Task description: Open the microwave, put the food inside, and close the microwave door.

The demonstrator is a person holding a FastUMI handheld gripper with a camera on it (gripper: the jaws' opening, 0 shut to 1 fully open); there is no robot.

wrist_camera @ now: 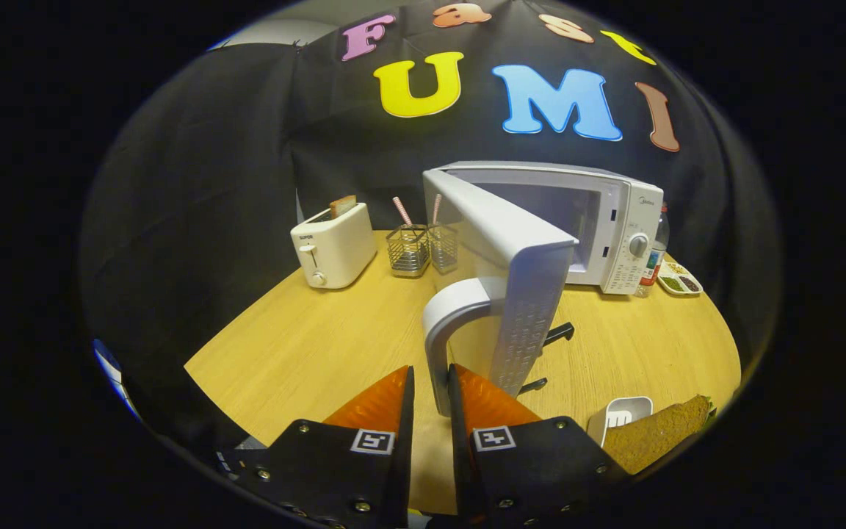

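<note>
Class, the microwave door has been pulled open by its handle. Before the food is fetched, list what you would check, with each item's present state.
1. Microwave door swung wide: ok.
2. Cavity of the microwave free of objects: cannot tell, partly hidden by the door.
3. Gripper released from the door handle: not ok, fingers close around its lower end.
4. Food, a sandwich, near beside the white tray: ok.
5. Path over the table to the sandwich: ok.

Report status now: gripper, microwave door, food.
Gripper fingers either side of door handle, grip unclear. Microwave door swung open. Sandwich waiting on table, not inside yet.
</note>
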